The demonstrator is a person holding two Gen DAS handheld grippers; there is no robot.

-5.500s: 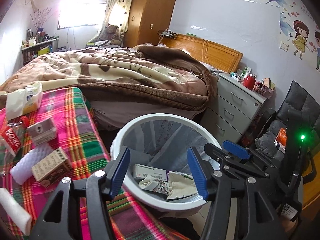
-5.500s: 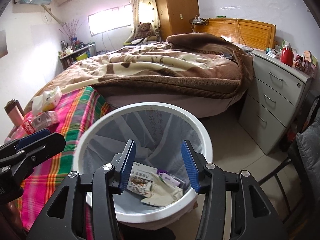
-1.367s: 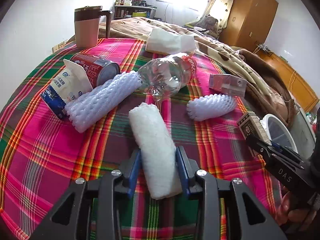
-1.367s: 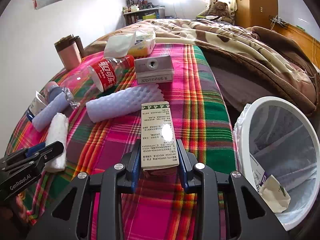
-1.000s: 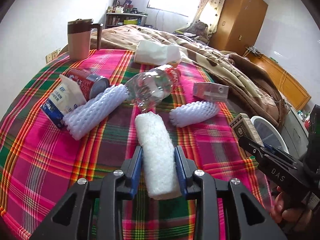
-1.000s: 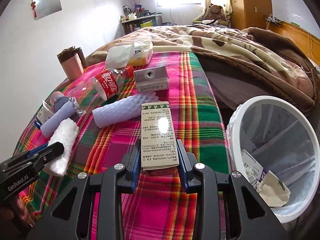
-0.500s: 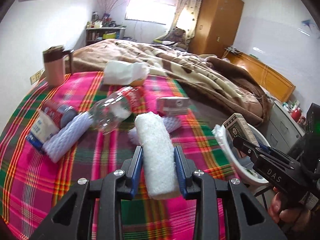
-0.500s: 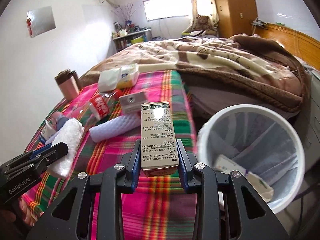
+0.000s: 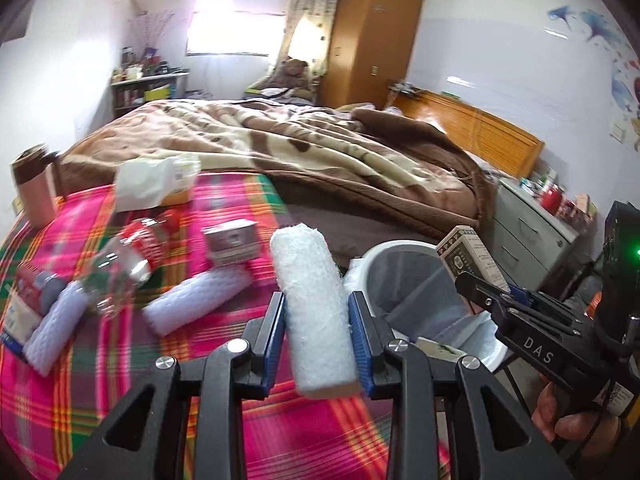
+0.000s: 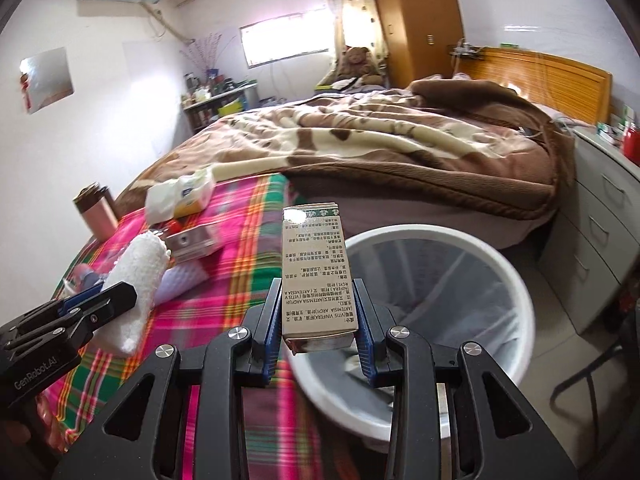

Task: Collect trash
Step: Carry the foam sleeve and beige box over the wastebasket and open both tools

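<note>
You stood in a bedroom, with a bed (image 9: 320, 148) under a brown blanket at the far side, a wooden wardrobe (image 9: 372, 32) by the window and a grey drawer unit (image 10: 600, 216) at the right. Near you lay a table under a plaid cloth (image 9: 100, 360) in pink and green. Your left gripper (image 9: 316, 332) was clamped on a white foam roll (image 9: 312, 304), which stood out past the blue pads, lifted clear of the cloth. Your right gripper (image 10: 316, 320) was clamped on a printed carton (image 10: 316, 272), held upright between its pads. A white bin (image 10: 500, 280) with a grey liner stood on the floor just right of the table, and the carton was in front of its near left rim in the right wrist view. In the left wrist view the roll was just left of the bin (image 9: 384, 248), with your right gripper (image 9: 492, 304) and its carton (image 9: 468, 256) over the bin's right side. More trash lay on the cloth to the left: two ribbed foam sleeves (image 9: 200, 300), a clear bottle (image 9: 124, 264) with a red label, a small grey box (image 9: 232, 240), a tissue pack (image 9: 156, 184) farther back and a pink mug (image 9: 34, 188) at the far left edge. Some paper (image 9: 436, 348) lay inside the bin.
</note>
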